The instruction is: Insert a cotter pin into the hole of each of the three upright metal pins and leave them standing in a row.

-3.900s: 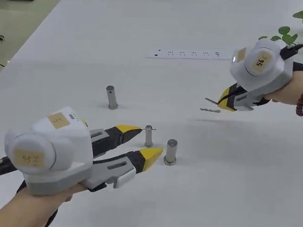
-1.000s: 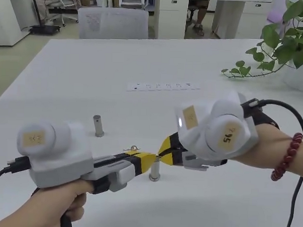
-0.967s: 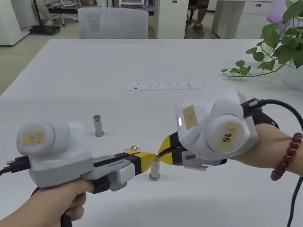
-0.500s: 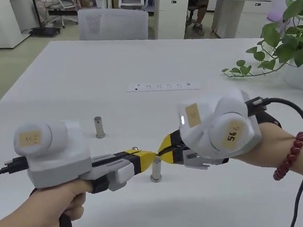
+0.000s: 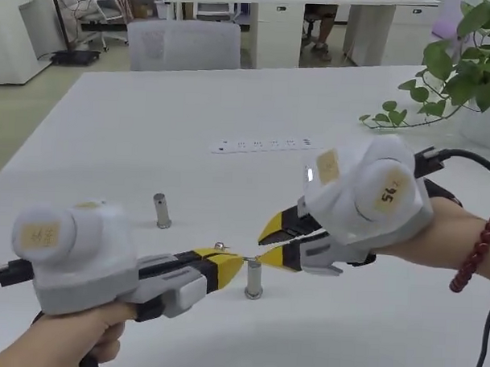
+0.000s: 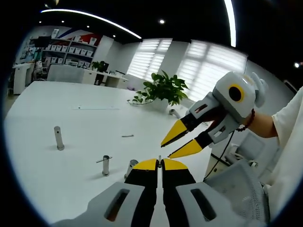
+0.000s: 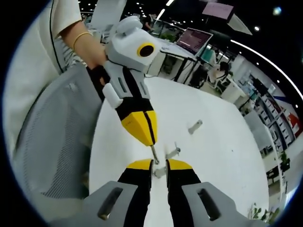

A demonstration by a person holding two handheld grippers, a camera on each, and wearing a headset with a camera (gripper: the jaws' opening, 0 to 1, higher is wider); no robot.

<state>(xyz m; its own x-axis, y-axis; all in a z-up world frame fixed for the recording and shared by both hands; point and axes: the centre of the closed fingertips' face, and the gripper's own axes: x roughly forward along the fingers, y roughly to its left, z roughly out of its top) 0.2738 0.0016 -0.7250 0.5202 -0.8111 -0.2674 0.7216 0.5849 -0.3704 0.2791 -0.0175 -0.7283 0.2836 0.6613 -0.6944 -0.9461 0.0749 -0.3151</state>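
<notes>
Three upright metal pins stand on the white table: one at the far left (image 5: 161, 210), a middle one (image 6: 105, 164) with a cotter pin through its hole, and a plain one (image 5: 254, 279) nearest the grippers. My left gripper (image 5: 228, 263) is shut on a thin cotter pin (image 7: 154, 154) that sticks out past its yellow tips. My right gripper (image 5: 267, 245) faces it tip to tip, open, with the cotter pin's free end between its jaws. In the left gripper view the right gripper (image 6: 166, 150) hangs just above the left gripper (image 6: 160, 163).
A loose cotter pin (image 6: 127, 136) lies on the table beyond the metal pins. A white power strip (image 5: 262, 144) lies farther back. A potted plant (image 5: 466, 62) stands at the far right, and a grey chair (image 5: 184, 44) at the table's far edge.
The right gripper's jaws have parted from shut to open at the left gripper's tips. The cotter pin stays in the left gripper. The head camera has shifted slightly.
</notes>
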